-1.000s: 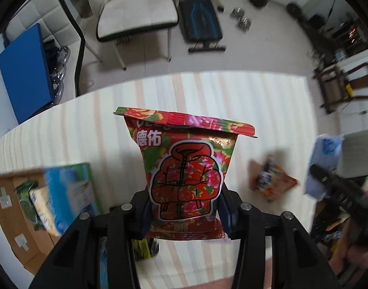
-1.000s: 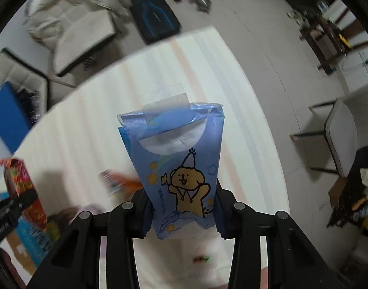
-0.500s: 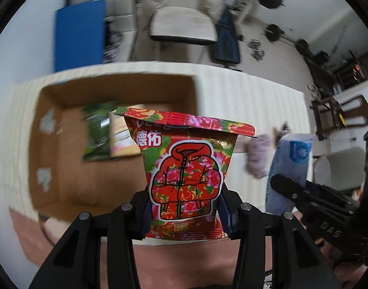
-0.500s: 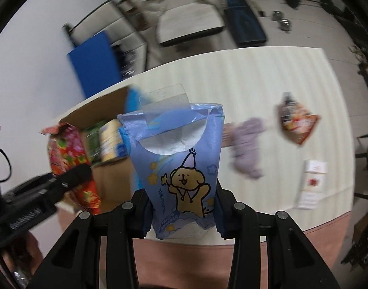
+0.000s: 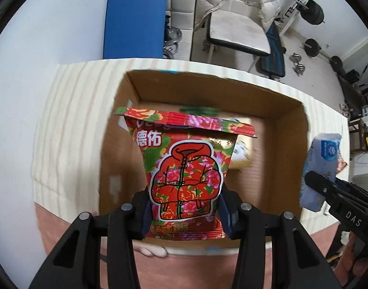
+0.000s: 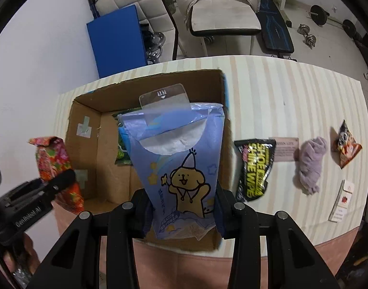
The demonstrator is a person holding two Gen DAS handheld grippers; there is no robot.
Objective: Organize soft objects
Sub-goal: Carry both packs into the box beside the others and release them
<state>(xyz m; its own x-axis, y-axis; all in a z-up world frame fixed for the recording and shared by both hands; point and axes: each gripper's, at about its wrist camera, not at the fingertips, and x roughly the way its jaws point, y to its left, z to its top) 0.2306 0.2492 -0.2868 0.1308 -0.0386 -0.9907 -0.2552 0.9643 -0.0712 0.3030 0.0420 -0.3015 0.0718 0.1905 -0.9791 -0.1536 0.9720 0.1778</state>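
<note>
Left gripper (image 5: pixel 185 213): clenched on the lower part of a red floral wet-wipe pack (image 5: pixel 184 168), held upright above the open cardboard box (image 5: pixel 289 144)
Right gripper (image 6: pixel 182 213): clamped on the base of a blue cartoon-dog tissue pack (image 6: pixel 176 159), clear peel tab at 12 o'clock, also above the box
Box contents: a green packet (image 6: pixel 120 154) on the floor at the far side; in the left wrist view a pale gold packet (image 5: pixel 241 155) shows at 3 o'clock of the red pack
Table (image 6: pixel 292 91): cream striped cloth; box toward the left end
Loose items: at 3 o'clock of the box, in order, a black shoe-shine wipe packet (image 6: pixel 255 168), a pink card (image 6: pixel 286 148), a lilac cloth (image 6: pixel 310 163), an orange snack bag (image 6: pixel 346 148); a red-and-white flat box (image 6: pixel 341 203) near the front edge
Cross view: each gripper shows at the edge of the other's camera, packs apart, not touching
</note>
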